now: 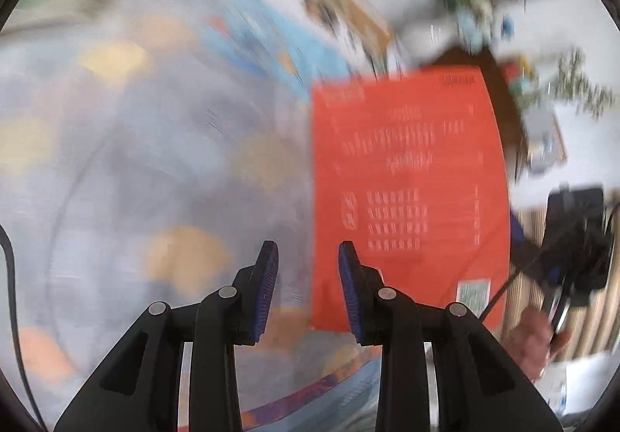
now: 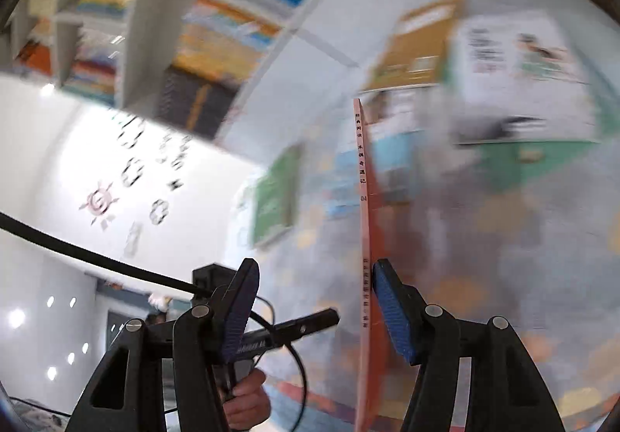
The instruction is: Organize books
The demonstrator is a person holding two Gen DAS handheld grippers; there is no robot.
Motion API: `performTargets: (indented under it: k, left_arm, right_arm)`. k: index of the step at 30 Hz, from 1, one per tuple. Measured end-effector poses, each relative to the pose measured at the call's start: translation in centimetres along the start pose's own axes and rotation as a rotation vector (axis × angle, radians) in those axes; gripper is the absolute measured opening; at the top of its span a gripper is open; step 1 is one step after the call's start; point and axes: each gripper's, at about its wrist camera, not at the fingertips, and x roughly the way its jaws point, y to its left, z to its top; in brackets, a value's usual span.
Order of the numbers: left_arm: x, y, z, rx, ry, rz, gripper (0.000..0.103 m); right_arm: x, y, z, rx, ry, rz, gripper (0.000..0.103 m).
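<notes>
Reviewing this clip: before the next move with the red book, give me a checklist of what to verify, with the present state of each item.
1. Left gripper free: ok; its fingers stand apart with nothing between them.
2. Red book secured by the right gripper: not ok; the fingers are wide apart, and the book's spine lies beside the right-hand finger only.
3. What supports the book: cannot tell; no grip shows in either view.
4. Sharp view for aiming: not ok; both views are motion-blurred.
5. Free slot in the bookshelf: cannot tell; the visible compartments hold stacked books, blurred.
6. Cable clear of the right fingers: cannot tell; it runs in close behind the left-hand finger.
</notes>
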Motion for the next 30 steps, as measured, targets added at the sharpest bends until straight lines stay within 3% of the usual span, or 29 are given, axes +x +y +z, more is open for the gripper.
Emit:
performTargets:
  k: [3, 7, 10, 13, 14, 17, 21, 23, 25, 30]
  left_arm:
    - [-5.1, 2.8, 0.7, -0.048, -0.128, 0.082, 0.028]
    - [-8.5, 5.7, 0.1, -0.084, -0.191, 0.174, 0.028]
    - [-7.8, 6.7, -0.8, -0.088, -0.160, 0.195, 0.028]
    - [-5.1, 7.1, -1.7, -0.094, -0.089, 0.173, 0.031]
    - [-4.1, 7.1, -1.8, -0.097, -0.068, 0.167, 0.031]
    - [-2.0, 7.3, -1.9, -0.110, -0.024, 0.157, 0.031]
    - [-1.0, 7.6, -3.1, -0.095, 0.009, 0.190, 0.031]
    - [-0.9, 7.4, -3.2, -0.088, -0.003, 0.154, 0.047]
    - [-1.0, 7.7, -3.4, -0.098, -0.005, 0.106, 0.057]
    - [-0.8, 7.3, -3.4, -0.066, 0.001, 0.117, 0.054]
  right_arm:
    - [3.6, 4.3, -1.1, -0.076, 0.063, 0.064, 0.060]
    - [8.4, 6.4, -3.6, -0.144, 0.184, 0.008, 0.060]
    - [10.7, 5.7, -5.2, -0.154, 0.237, -0.113, 0.060]
    - [12.7, 4.2, -7.0, -0.226, 0.284, -0.413, 0.060]
    - [13.4, 3.6, -7.6, -0.230, 0.303, -0.466, 0.059]
    - [14.3, 2.4, -8.7, -0.185, 0.307, -0.485, 0.050]
    - [15.1, 2.7, -9.7, -0.248, 0.258, -0.612, 0.041]
    - [15.8, 2.2, -9.8, -0.285, 0.264, -0.672, 0.036]
    - [16.2, 2.0, -10.0, -0.285, 0.280, -0.675, 0.035]
    - [17.3, 1.8, -10.2, -0.303, 0.298, -0.656, 0.035]
